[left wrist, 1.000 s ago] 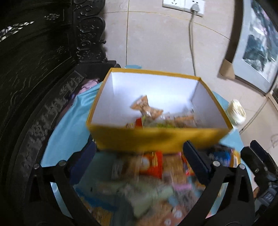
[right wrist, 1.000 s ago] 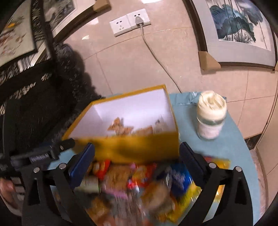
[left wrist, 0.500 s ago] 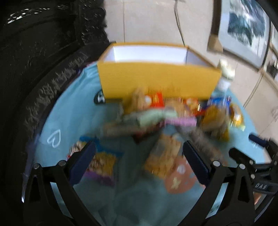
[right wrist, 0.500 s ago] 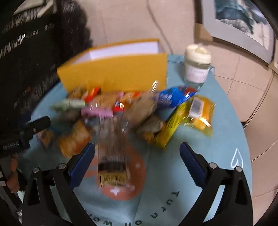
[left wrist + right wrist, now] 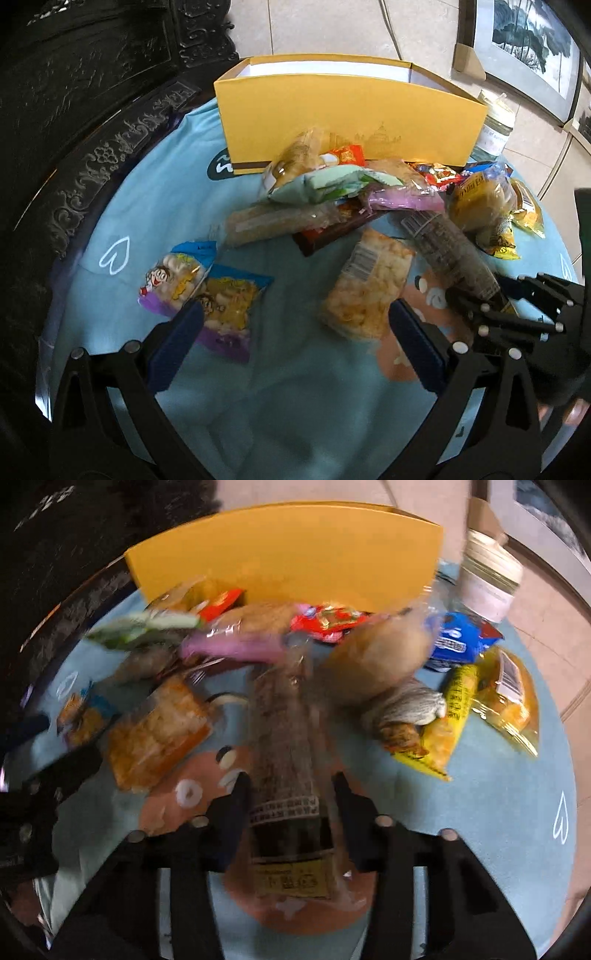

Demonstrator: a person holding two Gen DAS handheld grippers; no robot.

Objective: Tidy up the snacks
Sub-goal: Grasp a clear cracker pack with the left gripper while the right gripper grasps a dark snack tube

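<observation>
Right claw (image 5: 291,805) closed around the near end of a long dark snack pack (image 5: 286,746), which lies on the blue-covered bench (image 5: 498,812) and points toward the yellow box (image 5: 288,554) at the far side. Left claw (image 5: 295,339) released, its fingers spread above the cloth between a cartoon-printed bag (image 5: 207,291) and a clear bag of puffs (image 5: 369,284); remaining snacks heaped just before the box

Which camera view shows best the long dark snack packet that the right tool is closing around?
The right wrist view: the long dark packet fills the centre between the right tool. The left wrist view shows it smaller, at the edge.
</observation>
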